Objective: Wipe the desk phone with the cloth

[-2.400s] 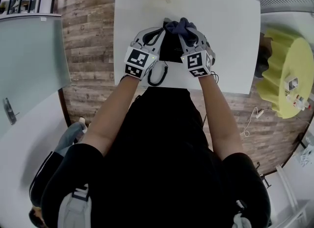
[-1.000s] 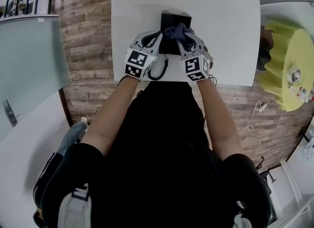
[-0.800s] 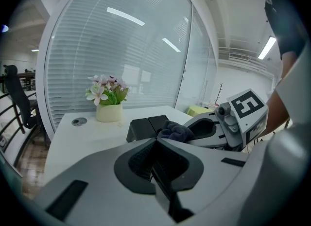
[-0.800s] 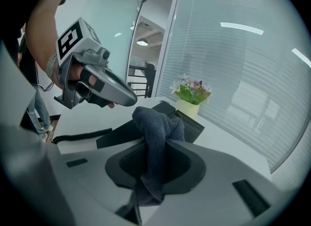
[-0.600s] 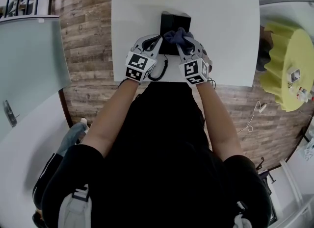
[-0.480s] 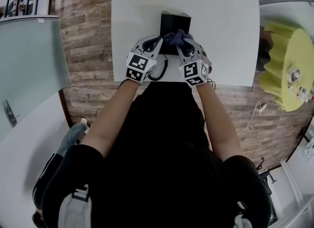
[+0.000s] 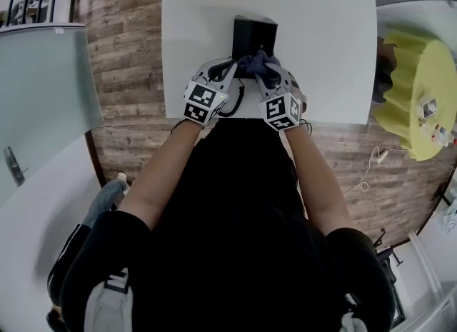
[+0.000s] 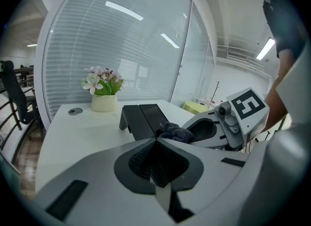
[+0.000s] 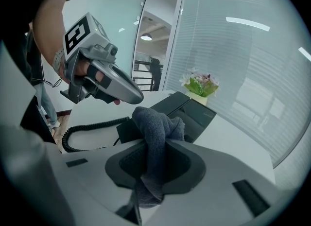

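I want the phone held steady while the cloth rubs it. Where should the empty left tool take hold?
Probably the desk phone's raised left side wall, approached from the left: it stands tall and bare there, while the cloth covers the near end and the coiled cord lies near-left. The left tool must open first.

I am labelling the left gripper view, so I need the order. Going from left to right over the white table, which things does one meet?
First the round cable hole → flower pot → desk phone → cloth.
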### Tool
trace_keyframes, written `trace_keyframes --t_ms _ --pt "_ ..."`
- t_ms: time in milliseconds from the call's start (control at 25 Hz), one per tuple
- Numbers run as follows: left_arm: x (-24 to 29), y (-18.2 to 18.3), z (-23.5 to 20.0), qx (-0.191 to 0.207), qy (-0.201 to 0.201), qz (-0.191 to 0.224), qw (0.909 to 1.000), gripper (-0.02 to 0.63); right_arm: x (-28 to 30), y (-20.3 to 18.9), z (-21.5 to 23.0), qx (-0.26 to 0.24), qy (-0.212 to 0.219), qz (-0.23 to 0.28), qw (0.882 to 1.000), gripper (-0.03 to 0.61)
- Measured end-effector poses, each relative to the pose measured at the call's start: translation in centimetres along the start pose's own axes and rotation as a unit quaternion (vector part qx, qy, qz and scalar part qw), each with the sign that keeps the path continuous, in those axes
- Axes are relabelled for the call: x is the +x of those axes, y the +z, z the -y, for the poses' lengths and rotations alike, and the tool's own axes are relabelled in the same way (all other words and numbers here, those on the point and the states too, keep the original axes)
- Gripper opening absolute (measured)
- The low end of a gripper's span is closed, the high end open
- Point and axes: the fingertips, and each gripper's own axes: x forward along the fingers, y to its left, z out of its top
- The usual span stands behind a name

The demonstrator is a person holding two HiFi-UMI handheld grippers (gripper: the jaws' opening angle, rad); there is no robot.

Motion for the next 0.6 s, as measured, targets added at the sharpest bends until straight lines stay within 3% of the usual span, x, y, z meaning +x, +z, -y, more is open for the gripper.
trace_keyframes --t_ms 600 --pt "-0.8 -2.1 0.6 -0.003 -0.009 -0.018 0.9998 0.011 -0.6 -1.6 -2.3 -0.008 0.017 -0.027 0.999 0.091"
